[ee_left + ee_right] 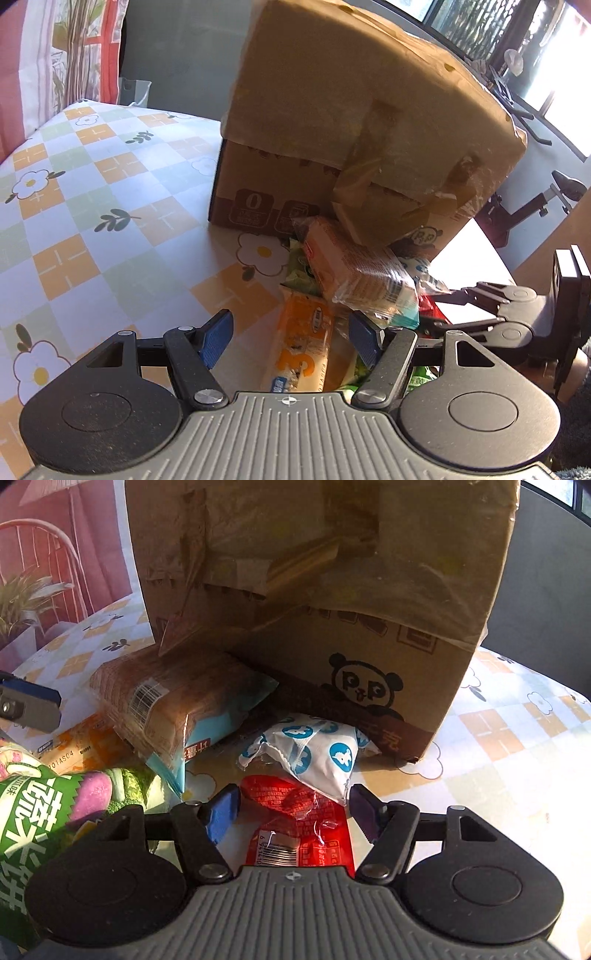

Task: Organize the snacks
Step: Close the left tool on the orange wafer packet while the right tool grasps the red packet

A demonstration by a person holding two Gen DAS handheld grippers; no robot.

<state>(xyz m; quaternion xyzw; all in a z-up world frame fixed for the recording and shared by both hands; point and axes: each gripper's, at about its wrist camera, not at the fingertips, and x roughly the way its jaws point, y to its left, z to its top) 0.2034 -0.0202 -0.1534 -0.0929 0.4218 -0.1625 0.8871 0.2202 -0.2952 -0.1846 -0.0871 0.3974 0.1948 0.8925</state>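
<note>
A pile of snack packets lies on the tablecloth against a tall cardboard box [332, 110] with a panda print [364, 686]. My left gripper [291, 339] is open over an orange packet [306, 343], with a gap on either side. A clear-wrapped wafer pack [354, 266] leans on the box just beyond it. My right gripper [293, 814] is open, its blue pads on either side of a red packet [299, 827] and close to its edges. A white pouch with blue circles [314, 753] overlaps the red packet's far end. The right gripper [498, 314] shows at the right of the left wrist view.
A green vegetable-print bag [44, 812] lies at the left beside the wafer pack [173, 705] and the orange packet [85, 746]. The left gripper's finger [29, 705] pokes in at the left edge. Flowered checked tablecloth [92, 221] stretches left; the table edge [491, 254] runs at right.
</note>
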